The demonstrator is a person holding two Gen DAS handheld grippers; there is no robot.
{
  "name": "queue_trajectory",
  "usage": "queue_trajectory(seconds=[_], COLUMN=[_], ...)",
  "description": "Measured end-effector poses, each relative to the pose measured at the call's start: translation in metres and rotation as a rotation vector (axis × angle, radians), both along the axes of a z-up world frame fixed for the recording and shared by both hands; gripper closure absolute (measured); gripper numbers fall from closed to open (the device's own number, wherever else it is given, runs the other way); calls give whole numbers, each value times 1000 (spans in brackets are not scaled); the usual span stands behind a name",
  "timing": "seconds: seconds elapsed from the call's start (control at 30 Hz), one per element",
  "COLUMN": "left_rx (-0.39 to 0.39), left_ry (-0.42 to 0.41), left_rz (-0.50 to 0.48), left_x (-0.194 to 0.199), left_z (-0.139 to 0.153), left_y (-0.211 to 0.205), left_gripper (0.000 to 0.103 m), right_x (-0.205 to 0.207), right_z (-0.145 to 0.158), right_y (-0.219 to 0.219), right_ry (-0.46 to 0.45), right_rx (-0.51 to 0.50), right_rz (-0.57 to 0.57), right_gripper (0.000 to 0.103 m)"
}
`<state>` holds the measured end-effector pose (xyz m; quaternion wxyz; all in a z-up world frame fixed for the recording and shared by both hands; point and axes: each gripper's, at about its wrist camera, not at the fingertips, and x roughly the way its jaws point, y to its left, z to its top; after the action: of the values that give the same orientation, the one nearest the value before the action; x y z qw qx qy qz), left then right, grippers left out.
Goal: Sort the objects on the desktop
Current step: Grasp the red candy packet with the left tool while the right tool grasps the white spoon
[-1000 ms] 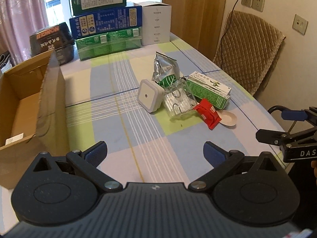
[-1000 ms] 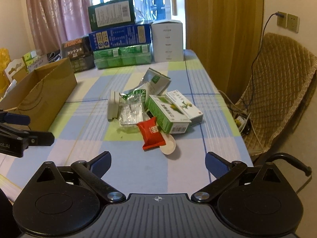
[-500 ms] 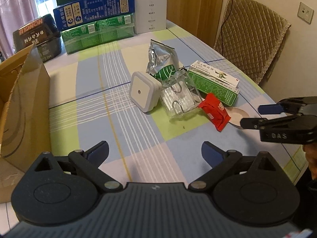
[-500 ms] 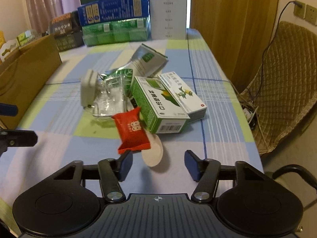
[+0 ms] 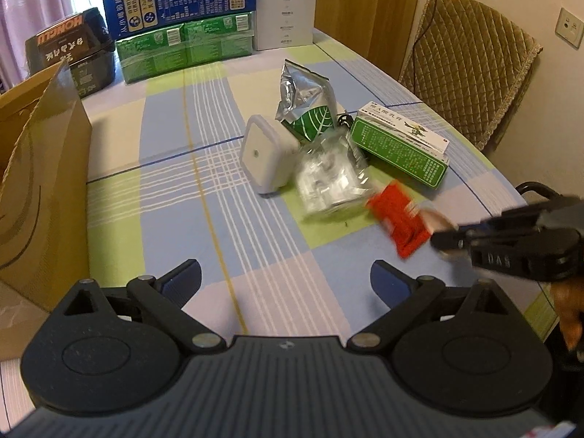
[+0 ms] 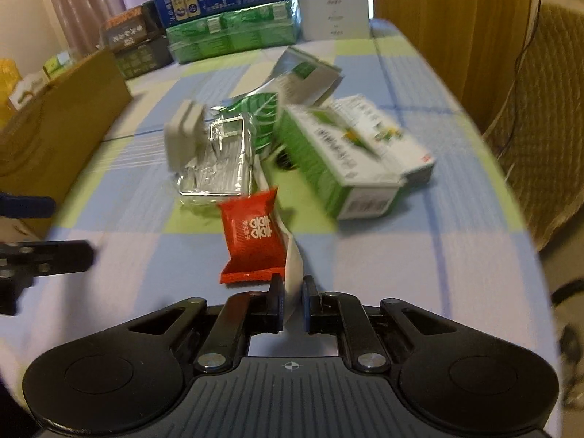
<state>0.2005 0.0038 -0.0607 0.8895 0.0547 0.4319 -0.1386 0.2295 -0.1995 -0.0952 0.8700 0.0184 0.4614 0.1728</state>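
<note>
While the left gripper [image 5: 284,277] hangs wide open and empty, the right gripper's [image 6: 291,301] jaws pinch the thin white disc [image 6: 294,266], which looks light, bendable and best held by its edge.

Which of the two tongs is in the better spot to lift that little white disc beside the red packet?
The right tongs. They are nearly shut around the white disc next to the red packet. The left tongs hang wide open over bare tablecloth, well away from it.

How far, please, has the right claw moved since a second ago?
Yes, it moved: the right claw advanced toward the clutter and narrowed around the small white disc beside the red packet, much nearer the green box than before.
</note>
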Motion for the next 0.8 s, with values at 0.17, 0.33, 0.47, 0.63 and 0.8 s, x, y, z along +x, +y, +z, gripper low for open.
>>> queue_trajectory(seconds=[0.17, 0.33, 0.47, 0.63, 0.8], left_rx=[-32, -61, -89, -106, -74], left_ry=[4, 26, 30, 25, 23], left_rz=[9, 5, 11, 29, 8], left_x=[-9, -12, -7, 4, 9], left_z=[-1, -12, -23, -38, -48], left_y=[1, -10, -26, -46, -59], left_gripper=[6, 16, 32, 47, 64], right_x=[-17, -22, -17, -17, -20], right_z=[-1, 0, 0, -2, -1], right_y=[3, -9, -22, -30, -23], right_ry=[100, 70, 46, 15, -34], right_rx=[146, 155, 158, 148, 79], right_rz=[-10, -117, -152, -152, -106], right_gripper=[97, 100, 99, 99, 89])
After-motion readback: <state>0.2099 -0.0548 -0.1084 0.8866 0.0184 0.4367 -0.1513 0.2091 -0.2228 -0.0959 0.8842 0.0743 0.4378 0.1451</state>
